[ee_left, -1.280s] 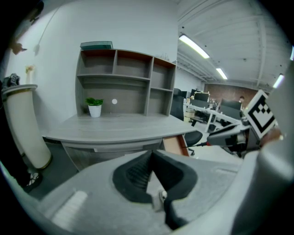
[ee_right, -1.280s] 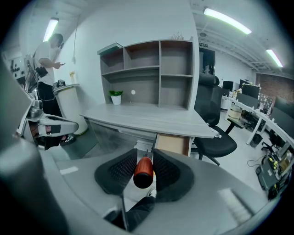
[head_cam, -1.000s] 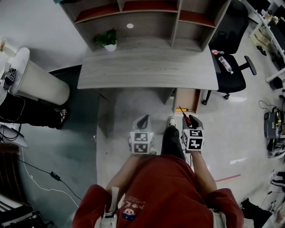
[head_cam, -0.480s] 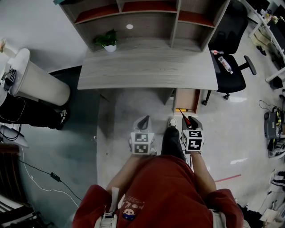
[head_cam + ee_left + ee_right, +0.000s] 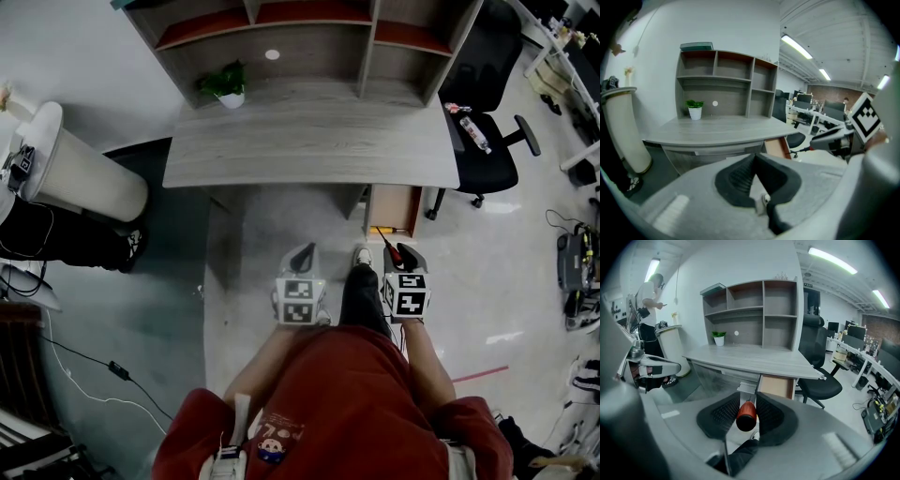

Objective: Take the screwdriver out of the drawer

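A screwdriver (image 5: 746, 414) with a red handle sits between the pads of my right gripper (image 5: 746, 409), which is shut on it. Its thin shaft points ahead toward the open wooden drawer (image 5: 776, 386). From the head view the screwdriver (image 5: 388, 244) is held outside the drawer (image 5: 392, 212), just in front of it, in the right gripper (image 5: 403, 253). My left gripper (image 5: 300, 257) hangs beside it, over the floor in front of the desk. Its fingertips (image 5: 753, 158) meet with nothing between them.
The grey desk (image 5: 309, 145) carries a shelf unit and a small potted plant (image 5: 228, 86). A black office chair (image 5: 487, 150) stands right of the drawer. A white bin (image 5: 80, 173) and a standing person are at the left. My own legs and shoes are below the grippers.
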### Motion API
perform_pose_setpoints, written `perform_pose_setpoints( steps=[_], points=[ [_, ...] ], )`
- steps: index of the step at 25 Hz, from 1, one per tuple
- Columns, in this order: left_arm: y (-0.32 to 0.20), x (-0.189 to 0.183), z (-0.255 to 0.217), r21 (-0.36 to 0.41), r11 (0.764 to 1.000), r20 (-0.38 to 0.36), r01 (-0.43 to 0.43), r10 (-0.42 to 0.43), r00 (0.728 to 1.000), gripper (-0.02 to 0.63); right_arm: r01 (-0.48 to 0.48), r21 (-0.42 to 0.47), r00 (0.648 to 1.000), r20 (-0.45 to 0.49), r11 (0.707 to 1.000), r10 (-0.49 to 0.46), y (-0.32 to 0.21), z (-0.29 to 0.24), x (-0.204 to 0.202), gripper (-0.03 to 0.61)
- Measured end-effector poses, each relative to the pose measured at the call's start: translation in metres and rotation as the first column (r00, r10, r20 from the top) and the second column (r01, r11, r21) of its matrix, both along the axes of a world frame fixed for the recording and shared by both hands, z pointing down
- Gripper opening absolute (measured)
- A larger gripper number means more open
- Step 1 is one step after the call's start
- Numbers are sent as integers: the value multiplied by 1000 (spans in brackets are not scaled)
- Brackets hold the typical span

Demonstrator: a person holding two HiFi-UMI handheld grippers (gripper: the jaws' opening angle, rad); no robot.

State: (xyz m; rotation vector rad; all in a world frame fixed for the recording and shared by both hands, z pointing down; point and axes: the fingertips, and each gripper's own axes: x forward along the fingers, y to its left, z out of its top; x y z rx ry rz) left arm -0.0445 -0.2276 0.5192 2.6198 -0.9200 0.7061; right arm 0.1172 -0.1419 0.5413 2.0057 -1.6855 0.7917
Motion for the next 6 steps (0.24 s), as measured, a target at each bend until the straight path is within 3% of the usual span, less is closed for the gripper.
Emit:
perform_pose_setpoints(
  steps=[6],
  points=[
    [0,2,2,-4,1000,7,-8,8,1000,-2,8,-3,1000,3,1000,-8,-2,3,0,109]
  ],
)
